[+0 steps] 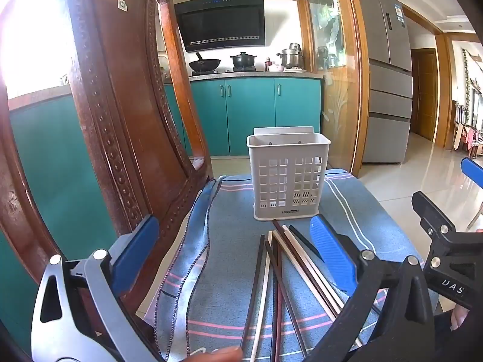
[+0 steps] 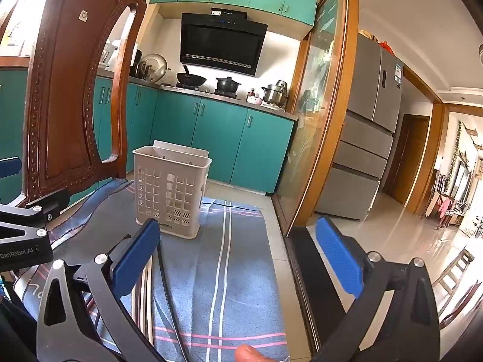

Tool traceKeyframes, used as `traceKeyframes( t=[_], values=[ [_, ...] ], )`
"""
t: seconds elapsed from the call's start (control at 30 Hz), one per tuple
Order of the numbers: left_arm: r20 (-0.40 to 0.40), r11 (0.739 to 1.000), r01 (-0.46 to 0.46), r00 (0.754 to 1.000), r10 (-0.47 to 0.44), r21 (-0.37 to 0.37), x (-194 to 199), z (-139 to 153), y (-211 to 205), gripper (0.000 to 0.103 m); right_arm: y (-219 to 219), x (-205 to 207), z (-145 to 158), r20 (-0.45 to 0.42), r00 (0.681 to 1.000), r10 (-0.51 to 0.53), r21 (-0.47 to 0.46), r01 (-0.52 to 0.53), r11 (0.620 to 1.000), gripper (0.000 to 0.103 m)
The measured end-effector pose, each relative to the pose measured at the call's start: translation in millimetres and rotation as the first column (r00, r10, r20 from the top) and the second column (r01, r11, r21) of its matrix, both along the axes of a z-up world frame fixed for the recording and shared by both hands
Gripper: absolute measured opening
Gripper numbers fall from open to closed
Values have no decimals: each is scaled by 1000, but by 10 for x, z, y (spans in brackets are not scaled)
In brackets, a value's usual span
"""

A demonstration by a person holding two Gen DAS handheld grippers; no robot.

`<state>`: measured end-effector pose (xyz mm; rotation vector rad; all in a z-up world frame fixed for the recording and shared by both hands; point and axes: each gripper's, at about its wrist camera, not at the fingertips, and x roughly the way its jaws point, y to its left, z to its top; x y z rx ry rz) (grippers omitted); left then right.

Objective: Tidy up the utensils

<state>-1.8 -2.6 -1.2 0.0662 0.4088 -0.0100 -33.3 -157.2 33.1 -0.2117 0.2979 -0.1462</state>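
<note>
A white slotted utensil holder (image 1: 288,178) stands upright and empty on a blue striped cloth (image 1: 229,271); it also shows in the right wrist view (image 2: 170,191). Several dark and pale chopsticks (image 1: 280,274) lie in a loose pile on the cloth in front of it. My left gripper (image 1: 232,256) is open, its blue pads on either side of the pile and above it. My right gripper (image 2: 238,259) is open and empty over the cloth, right of the chopsticks (image 2: 151,295), whose ends show by its left pad. It also shows at the right edge of the left wrist view (image 1: 446,241).
A carved wooden chair back (image 1: 126,120) rises close on the left. The cloth's right edge (image 2: 271,259) drops to a tiled floor (image 2: 392,235) beside a glass sliding door frame (image 2: 326,120). Teal kitchen cabinets (image 1: 250,114) and a fridge (image 1: 389,90) stand behind.
</note>
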Motion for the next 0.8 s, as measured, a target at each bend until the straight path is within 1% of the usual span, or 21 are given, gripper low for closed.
traceKeyframes(
  t=[0.03,0.3,0.37,0.8],
  values=[
    [3,1000,2,1000,-2,2,-23,17,26,100,-7,-7,0,10,1000,0,6,0,1000,100],
    [2,1000,2,1000,-2,3,-24,16,26,100,-8,-13,-6,6,1000,3,10,-3,1000,100],
    [1,1000,2,1000,-2,3,-33,18,26,100,-61,0,54,4,1000,2,13,-2,1000,100],
    [2,1000,2,1000,-2,4,-16,13,22,100,-22,-33,61,14,1000,-2,21,2,1000,100]
  ],
)
